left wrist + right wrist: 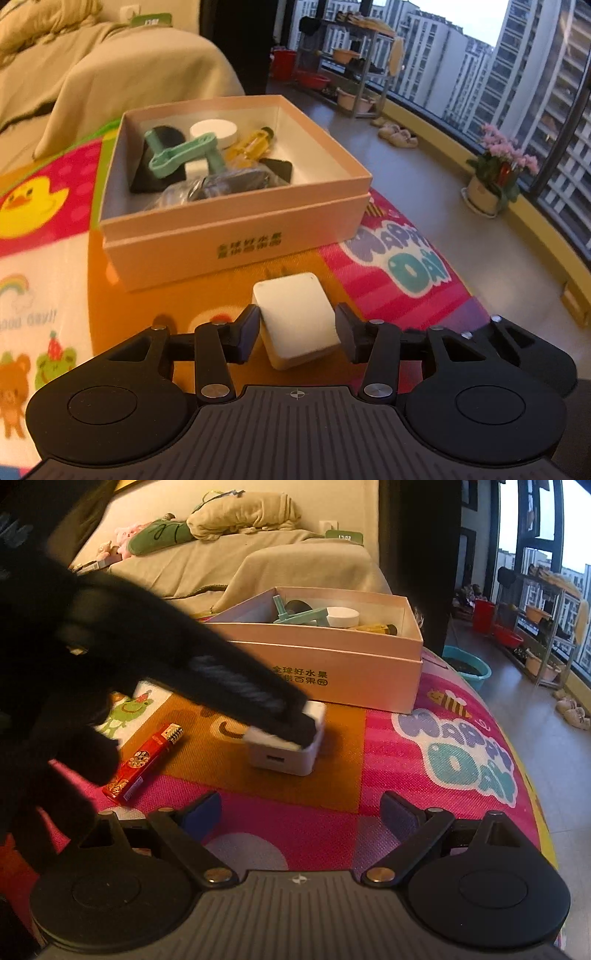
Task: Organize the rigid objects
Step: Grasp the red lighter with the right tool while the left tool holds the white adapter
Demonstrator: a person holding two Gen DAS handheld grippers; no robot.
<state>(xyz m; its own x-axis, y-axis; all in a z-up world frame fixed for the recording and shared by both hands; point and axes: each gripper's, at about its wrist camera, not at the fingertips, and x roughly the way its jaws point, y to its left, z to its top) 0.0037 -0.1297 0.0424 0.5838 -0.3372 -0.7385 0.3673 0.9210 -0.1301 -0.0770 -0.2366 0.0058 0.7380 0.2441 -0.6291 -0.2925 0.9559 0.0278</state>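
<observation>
The left gripper [298, 334] straddles the white charger cube [297, 319] on the play mat [147, 291] without clamping yet, so square the pads on its flat sides before lifting toward the pink box [236, 236] beyond, while the right gripper [300, 812] waits empty, spread wide.

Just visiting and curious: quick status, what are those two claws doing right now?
Left gripper straddles white charger block, pads not clearly pressing. Right gripper open, empty. Pink box just beyond, already holding items. Red lighter lies aside; path clear.
</observation>
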